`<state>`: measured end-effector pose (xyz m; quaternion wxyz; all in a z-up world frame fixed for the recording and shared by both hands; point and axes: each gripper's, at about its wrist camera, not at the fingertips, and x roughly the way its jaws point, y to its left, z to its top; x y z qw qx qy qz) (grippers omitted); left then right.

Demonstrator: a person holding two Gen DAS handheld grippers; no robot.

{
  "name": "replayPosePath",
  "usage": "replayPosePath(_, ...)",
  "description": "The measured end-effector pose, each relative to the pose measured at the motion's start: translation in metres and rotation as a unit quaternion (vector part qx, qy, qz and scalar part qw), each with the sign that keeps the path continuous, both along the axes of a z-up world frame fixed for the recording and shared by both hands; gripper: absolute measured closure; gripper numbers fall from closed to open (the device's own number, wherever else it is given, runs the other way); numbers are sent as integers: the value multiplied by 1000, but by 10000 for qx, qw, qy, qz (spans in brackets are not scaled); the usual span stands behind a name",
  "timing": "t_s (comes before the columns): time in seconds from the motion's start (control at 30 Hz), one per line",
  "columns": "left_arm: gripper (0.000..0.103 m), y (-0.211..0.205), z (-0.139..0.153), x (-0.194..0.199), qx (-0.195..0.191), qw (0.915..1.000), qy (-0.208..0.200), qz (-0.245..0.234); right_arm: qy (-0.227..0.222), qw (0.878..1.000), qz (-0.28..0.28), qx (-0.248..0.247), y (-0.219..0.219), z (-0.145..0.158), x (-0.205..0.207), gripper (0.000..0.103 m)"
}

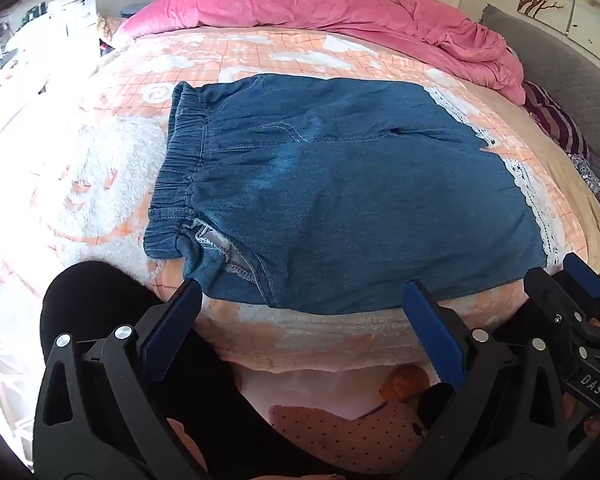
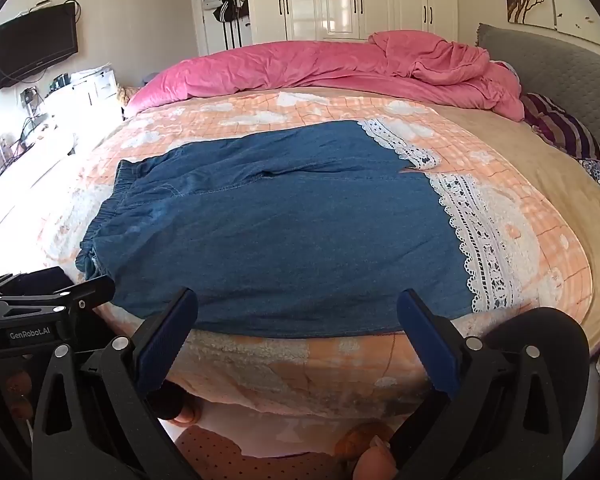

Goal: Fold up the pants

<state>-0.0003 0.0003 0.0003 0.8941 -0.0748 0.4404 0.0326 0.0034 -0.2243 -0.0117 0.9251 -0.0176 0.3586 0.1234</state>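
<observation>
Now | left tool [image 1: 302, 294] released | right tool [image 2: 298, 304] released | both level before pants [image 2: 276, 228]

Both wrist views set at the near bed edge, just above mattress height, facing across the bed [image 1: 100, 184] toward the wardrobes [image 2: 360, 0]; left view nearer the waistband end of the pants [image 1: 340, 184], right view nearer the lace hem; pants, pink duvet [image 2: 300, 68], headboard [image 2: 560, 72] shared.
</observation>
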Motion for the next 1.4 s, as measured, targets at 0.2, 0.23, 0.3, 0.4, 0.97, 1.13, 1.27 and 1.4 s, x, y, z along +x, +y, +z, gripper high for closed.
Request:
replayPosePath(0.2,8,0,6,0,-5,10000,1,-3,-20,10000,26,-39,1,0,0,4)
replayPosePath(0.23,8,2,5,2,-30,10000,-41,-15,-24,10000,27,-44,1,1,0,4)
replayPosePath(0.3,8,2,6,3,-12,10000,-31,-14,-32,10000,31,-63,1,1,0,4)
replayPosePath(0.4,8,-1,5,3,2,10000,-39,3,-37,10000,-2,-58,5,0,-2,4)
replayPosePath(0.97,8,-3,8,0,34,9998,-175,-76,-144,9998,24,-107,4,5,-2,4)
replayPosePath(1.13,8,-4,8,-1,37,9998,-182,-75,-158,9998,24,-120,4,6,-3,4)
replayPosePath(1.27,8,-5,8,-3,27,9998,-196,-84,-138,9998,4,-107,4,6,-3,4)
replayPosePath(1.4,8,-3,10,-2,-4,9997,-210,-85,-134,9999,8,-104,4,6,-2,4)
